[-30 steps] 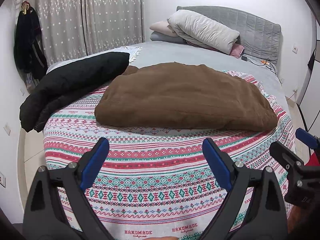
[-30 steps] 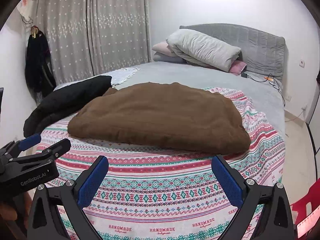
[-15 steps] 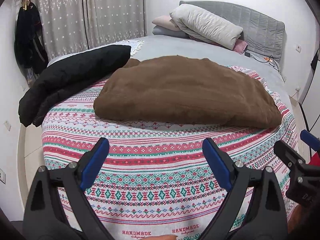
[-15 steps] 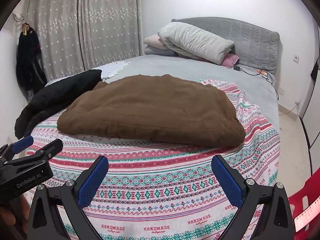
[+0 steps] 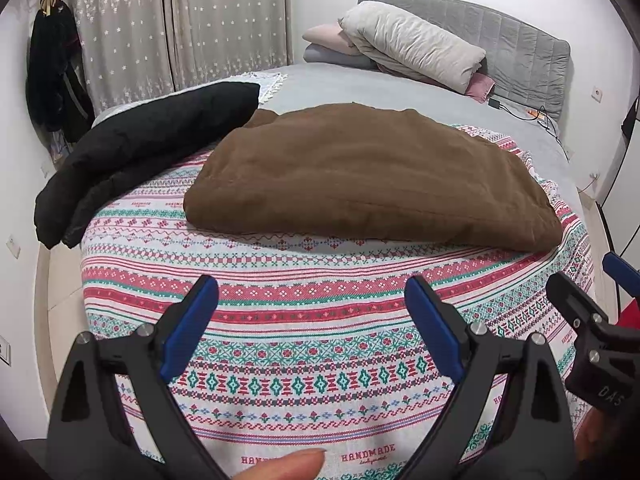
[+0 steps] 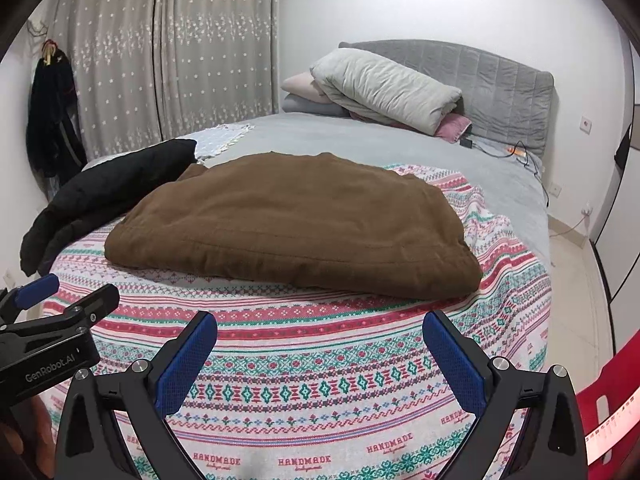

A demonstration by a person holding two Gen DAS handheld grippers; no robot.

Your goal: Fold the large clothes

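Observation:
A large brown garment (image 5: 368,176) lies folded in a flat bundle on the patterned blanket (image 5: 304,344); it also shows in the right wrist view (image 6: 296,224). My left gripper (image 5: 312,304) is open and empty, held back from the garment above the blanket's near part. My right gripper (image 6: 320,340) is open and empty, also short of the garment. The right gripper shows at the right edge of the left wrist view (image 5: 592,320), and the left gripper at the left edge of the right wrist view (image 6: 60,320).
A folded black coat (image 5: 136,152) lies on the bed's left side beside the brown garment. Pillows (image 5: 408,44) and a grey headboard (image 5: 520,48) are at the far end. Curtains (image 5: 180,28) and hanging dark clothes (image 5: 56,76) stand at left. A red item (image 6: 608,400) is at lower right.
Both grippers have drifted slightly and tilted, so the bed sits a bit differently in view. The garment has not moved and both jaws stay open.

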